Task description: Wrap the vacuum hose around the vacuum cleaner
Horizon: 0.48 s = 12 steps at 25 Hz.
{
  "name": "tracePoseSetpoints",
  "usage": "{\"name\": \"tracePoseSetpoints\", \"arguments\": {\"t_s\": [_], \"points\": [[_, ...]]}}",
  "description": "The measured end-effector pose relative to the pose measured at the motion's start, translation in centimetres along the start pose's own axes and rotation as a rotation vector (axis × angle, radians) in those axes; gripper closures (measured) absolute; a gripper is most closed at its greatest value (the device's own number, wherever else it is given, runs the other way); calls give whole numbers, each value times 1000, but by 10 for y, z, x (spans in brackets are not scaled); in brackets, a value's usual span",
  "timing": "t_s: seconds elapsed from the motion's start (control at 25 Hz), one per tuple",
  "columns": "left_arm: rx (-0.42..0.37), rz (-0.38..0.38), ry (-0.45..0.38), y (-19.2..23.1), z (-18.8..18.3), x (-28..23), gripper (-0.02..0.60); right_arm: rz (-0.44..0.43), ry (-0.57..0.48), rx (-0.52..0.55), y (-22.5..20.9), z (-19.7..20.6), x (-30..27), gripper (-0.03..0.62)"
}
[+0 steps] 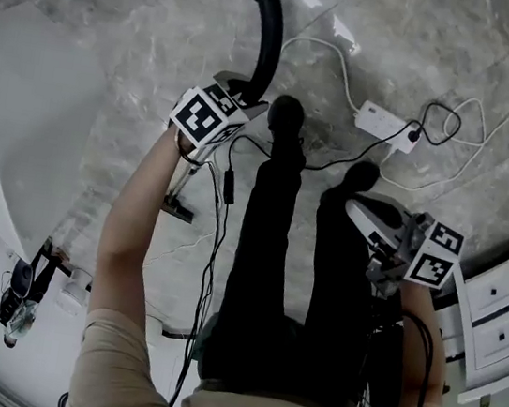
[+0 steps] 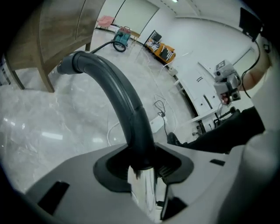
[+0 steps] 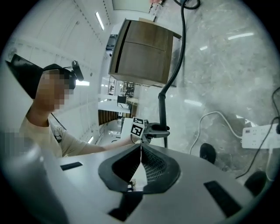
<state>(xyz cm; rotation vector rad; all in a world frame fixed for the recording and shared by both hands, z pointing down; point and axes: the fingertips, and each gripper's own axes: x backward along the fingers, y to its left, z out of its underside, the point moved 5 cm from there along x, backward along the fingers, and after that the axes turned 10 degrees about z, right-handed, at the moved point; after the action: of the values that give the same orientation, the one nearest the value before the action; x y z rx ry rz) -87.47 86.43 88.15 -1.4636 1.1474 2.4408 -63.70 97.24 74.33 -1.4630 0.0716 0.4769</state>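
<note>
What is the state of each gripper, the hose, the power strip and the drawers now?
left gripper, shut on the hose
right gripper, shut, nothing in it
hose, held, bent in an arch
power strip, lies on the floor, a plug in it
drawers, both shut

Dim, greyish head view. Ceiling light strips (image 3: pixel 100 20) throw streaky glare on the polished stone floor (image 1: pixel 148 30). Both gripper views curve and darken at their edges.
</note>
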Motion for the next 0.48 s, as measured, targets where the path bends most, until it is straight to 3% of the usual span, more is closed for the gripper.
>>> {"name": "tracePoseSetpoints", "arguments": {"t_s": [0.12, 0.28, 0.36, 0.4, 0.48], "points": [[-59, 19, -38, -23, -33, 44, 414, -44, 46, 45, 21, -9, -23, 589], [-117, 12, -88, -44, -73, 99, 414, -41, 128, 171, 44, -29, -66, 577], [-150, 7, -103, -48, -91, 119, 414, -62, 169, 210, 54, -43, -91, 444], [-166, 13, -105, -47, -99, 125, 413, -79, 200, 219, 56, -50, -104, 346], [-190, 32, -110, -41, -115, 130, 413, -91, 253, 247, 53, -67, -133, 266]]}}
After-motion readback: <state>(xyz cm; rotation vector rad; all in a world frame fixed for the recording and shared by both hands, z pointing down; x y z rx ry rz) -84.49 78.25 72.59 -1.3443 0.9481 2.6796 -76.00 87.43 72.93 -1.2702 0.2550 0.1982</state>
